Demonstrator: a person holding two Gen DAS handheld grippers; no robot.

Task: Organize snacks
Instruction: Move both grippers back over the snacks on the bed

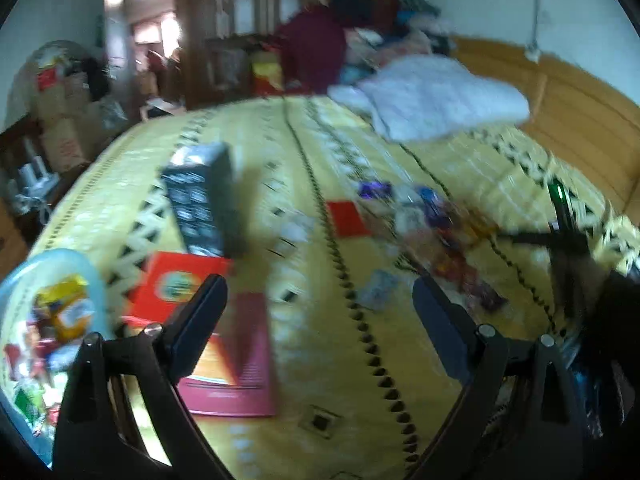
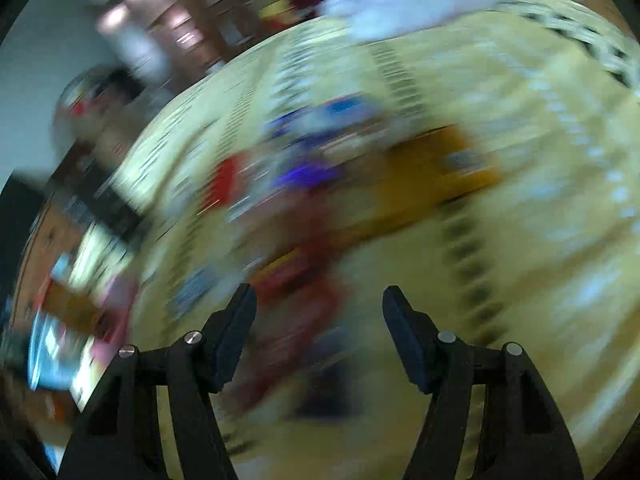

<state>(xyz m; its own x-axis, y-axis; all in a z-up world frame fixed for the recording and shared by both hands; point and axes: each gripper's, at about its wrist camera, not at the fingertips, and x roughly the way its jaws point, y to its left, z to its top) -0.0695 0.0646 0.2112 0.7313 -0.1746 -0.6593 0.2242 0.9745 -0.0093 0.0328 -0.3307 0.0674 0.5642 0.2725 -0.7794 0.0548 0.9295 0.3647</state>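
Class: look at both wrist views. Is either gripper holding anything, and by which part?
Nothing is held. The left gripper and right gripper both stand open and empty.

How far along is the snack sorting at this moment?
Partly done: the blue basket already holds several packets. In hand: nothing; the left tool and right tool are both open and empty. Left: the loose snack pile and boxes on the yellow bedspread.

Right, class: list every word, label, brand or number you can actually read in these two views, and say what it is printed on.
None can be read.
Dark box: pale print, blurred.
Red box: round emblem, lettering illegible.
Maroon box: small lines, too blurred.
Loose snack packets: too smeared.
Right wrist view: motion blur throughout.
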